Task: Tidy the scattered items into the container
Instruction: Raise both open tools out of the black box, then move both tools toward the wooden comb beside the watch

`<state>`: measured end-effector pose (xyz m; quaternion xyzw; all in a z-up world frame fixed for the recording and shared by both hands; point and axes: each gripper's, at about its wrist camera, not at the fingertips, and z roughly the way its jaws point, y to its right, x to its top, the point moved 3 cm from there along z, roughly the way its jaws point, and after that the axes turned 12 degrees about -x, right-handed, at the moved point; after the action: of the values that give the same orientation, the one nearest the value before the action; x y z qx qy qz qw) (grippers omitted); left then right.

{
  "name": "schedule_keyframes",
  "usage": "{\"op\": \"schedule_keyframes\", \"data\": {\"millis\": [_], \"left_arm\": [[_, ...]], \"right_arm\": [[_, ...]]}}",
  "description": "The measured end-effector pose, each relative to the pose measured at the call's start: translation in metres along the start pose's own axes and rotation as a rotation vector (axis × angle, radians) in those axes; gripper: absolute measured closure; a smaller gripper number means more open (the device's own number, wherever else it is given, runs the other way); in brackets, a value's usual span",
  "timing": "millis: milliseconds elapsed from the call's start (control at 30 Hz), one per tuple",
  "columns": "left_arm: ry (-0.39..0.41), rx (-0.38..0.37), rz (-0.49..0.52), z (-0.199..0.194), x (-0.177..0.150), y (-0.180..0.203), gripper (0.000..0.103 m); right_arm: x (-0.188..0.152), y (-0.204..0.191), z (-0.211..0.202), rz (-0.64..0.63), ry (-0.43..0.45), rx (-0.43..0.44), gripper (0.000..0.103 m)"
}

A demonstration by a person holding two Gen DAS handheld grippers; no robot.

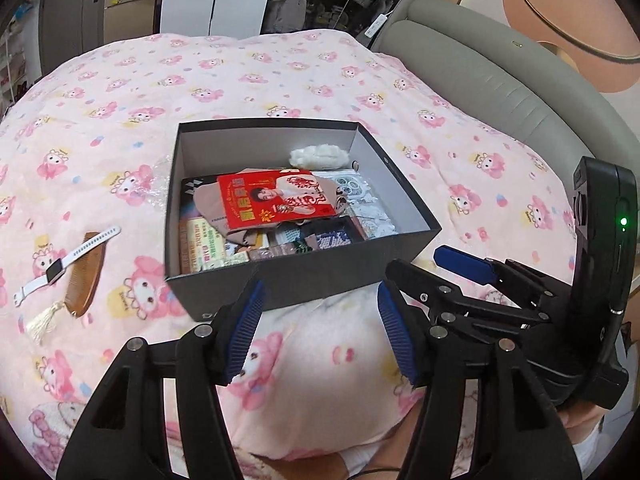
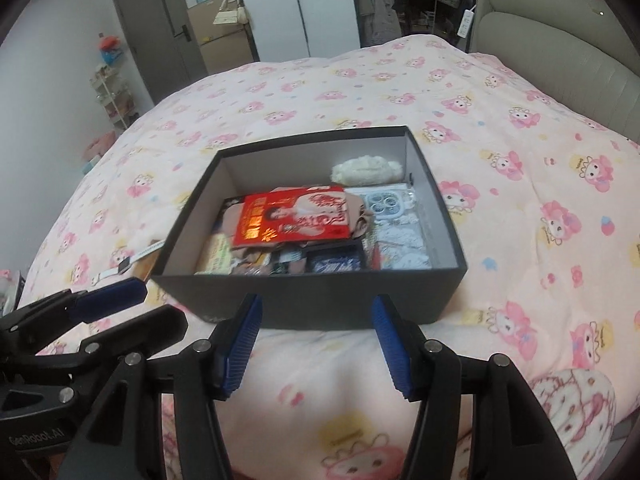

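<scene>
Pink cartoon-print bed carries a black box, white watch, wooden comb

In the right wrist view, the box hides most of the comb and part of the white watch. The red packet covers much of the pile under it, and the words on it are too small to read. The bed's headboard runs off the picture's edge.
</scene>
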<state>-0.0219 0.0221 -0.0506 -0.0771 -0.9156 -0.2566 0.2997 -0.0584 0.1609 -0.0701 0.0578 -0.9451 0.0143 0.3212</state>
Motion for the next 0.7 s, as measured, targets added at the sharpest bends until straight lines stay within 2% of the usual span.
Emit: {"op": "schedule_keyframes", "data": {"millis": [300,700], "left_arm": [[-0.024,0.001,-0.018,-0.02,-0.019,-0.016,0.043],[0.006,0.063,-0.143,-0.063,-0.053,-0.079,0.043]], "right_arm": [[-0.015,-0.028,-0.011,-0.047,-0.018,-0.008,0.049],[-0.028,-0.103,-0.005,-0.167,-0.064,0.033,0.049]]}}
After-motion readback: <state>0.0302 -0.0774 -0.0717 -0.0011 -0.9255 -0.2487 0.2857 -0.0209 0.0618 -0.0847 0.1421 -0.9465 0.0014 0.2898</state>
